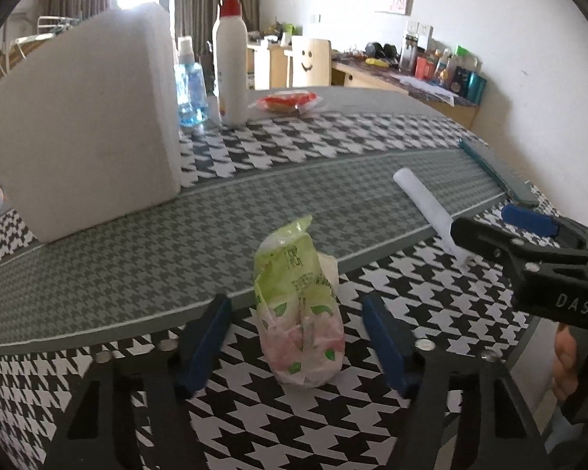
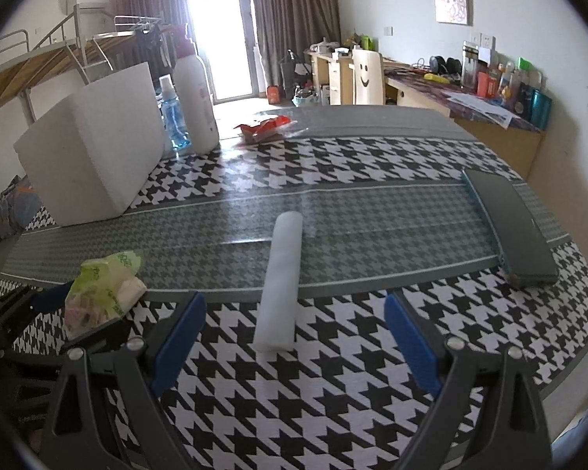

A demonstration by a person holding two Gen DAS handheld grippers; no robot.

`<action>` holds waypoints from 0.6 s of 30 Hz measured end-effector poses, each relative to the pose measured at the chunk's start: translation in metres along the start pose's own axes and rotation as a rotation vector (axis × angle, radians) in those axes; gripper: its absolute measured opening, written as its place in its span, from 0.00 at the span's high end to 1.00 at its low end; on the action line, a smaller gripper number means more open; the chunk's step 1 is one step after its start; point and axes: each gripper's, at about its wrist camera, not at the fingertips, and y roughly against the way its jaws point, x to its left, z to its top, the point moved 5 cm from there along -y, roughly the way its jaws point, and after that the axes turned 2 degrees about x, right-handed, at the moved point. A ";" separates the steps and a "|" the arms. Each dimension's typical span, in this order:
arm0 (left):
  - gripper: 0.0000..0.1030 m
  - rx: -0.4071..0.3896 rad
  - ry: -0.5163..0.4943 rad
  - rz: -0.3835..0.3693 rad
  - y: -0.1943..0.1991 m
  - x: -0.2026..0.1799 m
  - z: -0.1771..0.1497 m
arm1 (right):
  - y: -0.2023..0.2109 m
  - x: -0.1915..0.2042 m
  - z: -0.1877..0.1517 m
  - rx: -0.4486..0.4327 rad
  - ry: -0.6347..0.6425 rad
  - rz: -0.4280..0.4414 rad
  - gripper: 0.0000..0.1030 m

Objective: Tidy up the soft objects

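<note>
Left claw [image 1: 296, 346] astride tissue pack [image 1: 300, 313], pads clear, tissues inside

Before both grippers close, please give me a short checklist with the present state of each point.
1. Tissue pack lies between the left gripper pads: ok.
2. Left pads press on the pack: not ok, gaps show on both sides.
3. White foam roll sits between the right gripper pads: ok.
4. Right pads touch the roll: not ok, jaws stand wide open.
5. Grippers clear of each other: ok, close but apart.
6. Space on the table around both items: ok; big foam block and bottles stand far back.
</note>
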 end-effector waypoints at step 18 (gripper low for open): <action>0.68 -0.022 -0.060 -0.054 0.007 -0.016 -0.002 | -0.011 0.006 0.001 0.026 0.010 -0.002 0.08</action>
